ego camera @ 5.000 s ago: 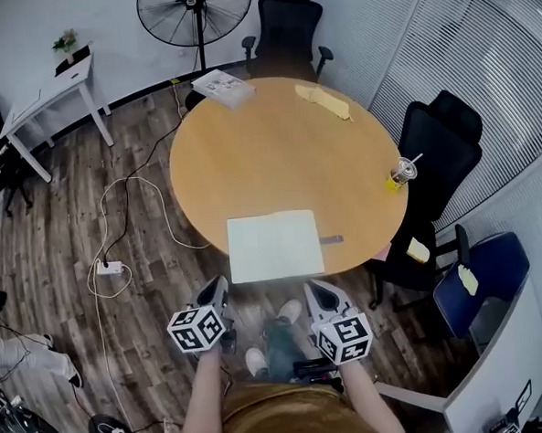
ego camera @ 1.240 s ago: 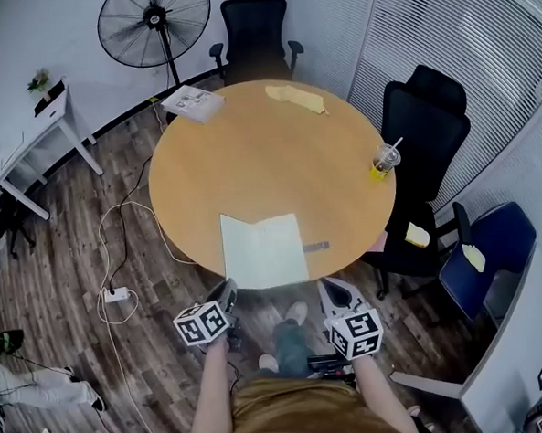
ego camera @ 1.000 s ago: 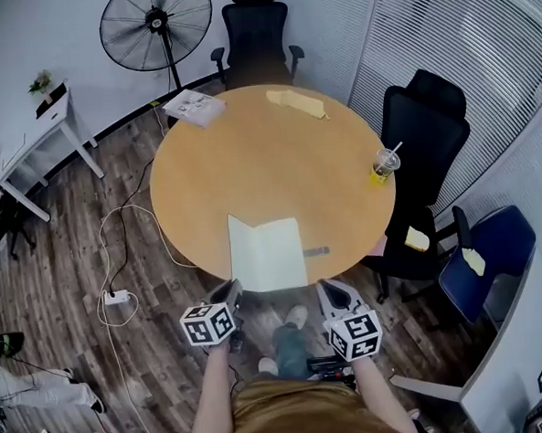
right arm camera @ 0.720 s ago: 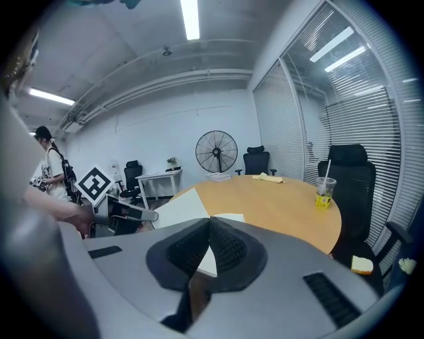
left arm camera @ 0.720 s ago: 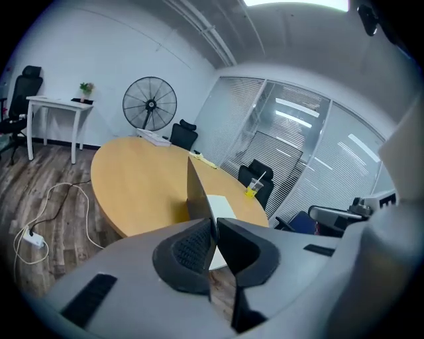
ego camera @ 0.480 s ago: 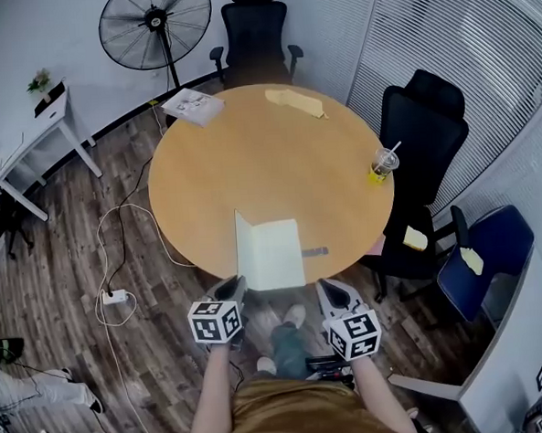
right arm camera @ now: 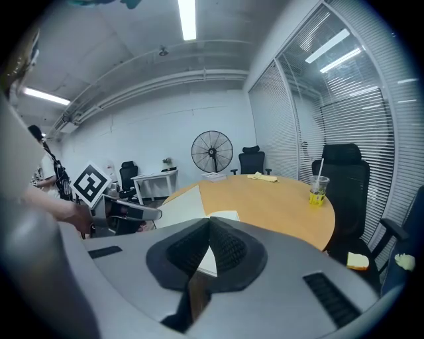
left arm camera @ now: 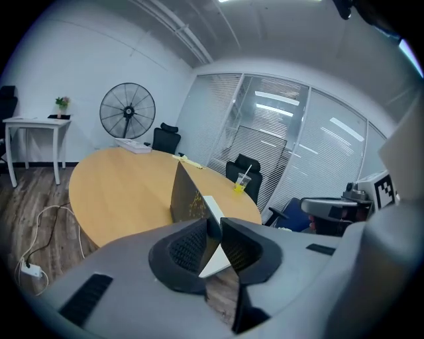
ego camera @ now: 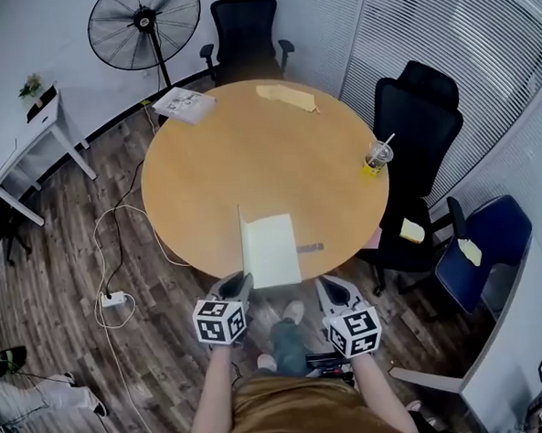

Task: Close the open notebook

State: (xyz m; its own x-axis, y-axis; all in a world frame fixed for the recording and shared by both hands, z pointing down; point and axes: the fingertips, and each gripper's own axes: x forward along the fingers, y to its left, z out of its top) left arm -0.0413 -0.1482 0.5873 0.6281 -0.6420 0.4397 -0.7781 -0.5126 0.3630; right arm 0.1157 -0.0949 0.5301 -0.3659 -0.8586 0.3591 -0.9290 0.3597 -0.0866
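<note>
The notebook (ego camera: 273, 248) lies at the near edge of the round wooden table (ego camera: 249, 157), its right half flat with pale pages up. Its left cover (ego camera: 243, 243) stands nearly upright; the left gripper view shows it as a dark sheet (left arm camera: 187, 196) on edge. My left gripper (ego camera: 236, 286) sits just below that cover's near corner. Its jaws have just been opening, and the cover's edge shows in the gap (left arm camera: 213, 228) with neither pad pressing on it. My right gripper (ego camera: 329, 291) hangs off the table edge to the right of the notebook, shut and empty (right arm camera: 209, 224).
A small dark item (ego camera: 310, 248) lies right of the notebook. A cup with a yellow drink (ego camera: 374, 157), a yellow cloth (ego camera: 285, 96) and a booklet (ego camera: 184, 105) sit on the table's far side. Black chairs (ego camera: 417, 110), a fan (ego camera: 145, 26) and a floor cable (ego camera: 113, 299) surround it.
The notebook's left cover has swung up from flat to nearly upright. My left gripper has moved right and a little up with it, and its jaws have parted. The right gripper has stayed put.
</note>
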